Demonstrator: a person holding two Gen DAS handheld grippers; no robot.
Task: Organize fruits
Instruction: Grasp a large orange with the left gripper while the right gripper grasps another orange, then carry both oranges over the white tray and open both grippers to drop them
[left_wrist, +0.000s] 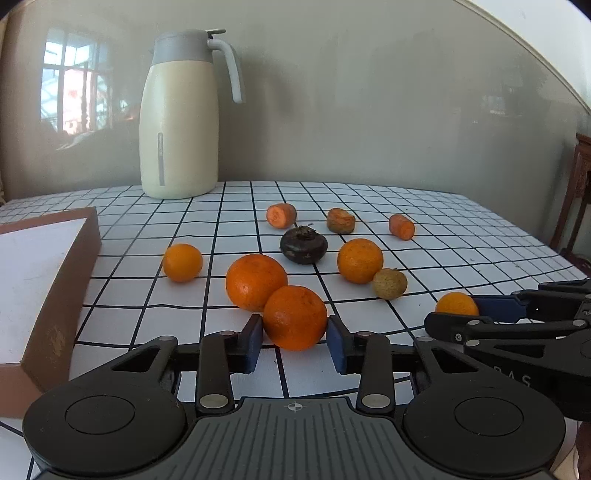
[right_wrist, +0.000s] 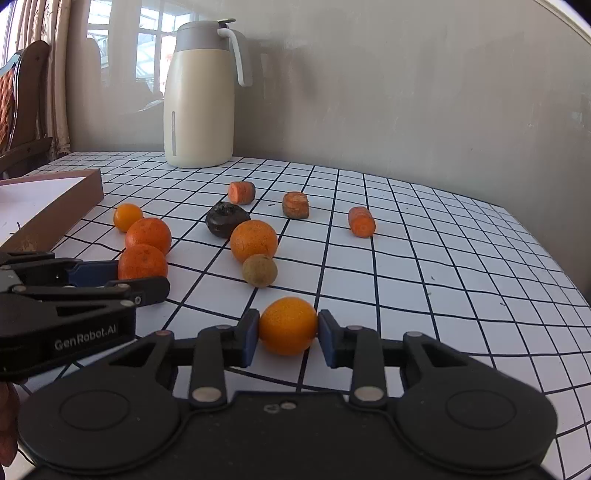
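Note:
My left gripper (left_wrist: 294, 339) is shut on a large orange (left_wrist: 294, 317) that rests on the checked tablecloth, both blue pads against its sides. A second large orange (left_wrist: 256, 282) touches it from behind. My right gripper (right_wrist: 288, 334) is shut on a smaller orange (right_wrist: 288, 325), also on the cloth. Each gripper shows in the other's view: the right one (left_wrist: 454, 314) at the right edge, the left one (right_wrist: 142, 280) at the left edge. Loose fruit lies beyond: another orange (left_wrist: 360, 260), a small orange (left_wrist: 183, 262), a dark round fruit (left_wrist: 303, 245) and a small brown fruit (left_wrist: 389, 283).
Three carrot pieces (left_wrist: 281, 215) (left_wrist: 340, 220) (left_wrist: 402, 226) lie further back. A shallow brown box (left_wrist: 55, 295) with a white inside stands at the left. A cream jug (left_wrist: 179, 118) is by the wall. The table edge (right_wrist: 576, 291) curves on the right.

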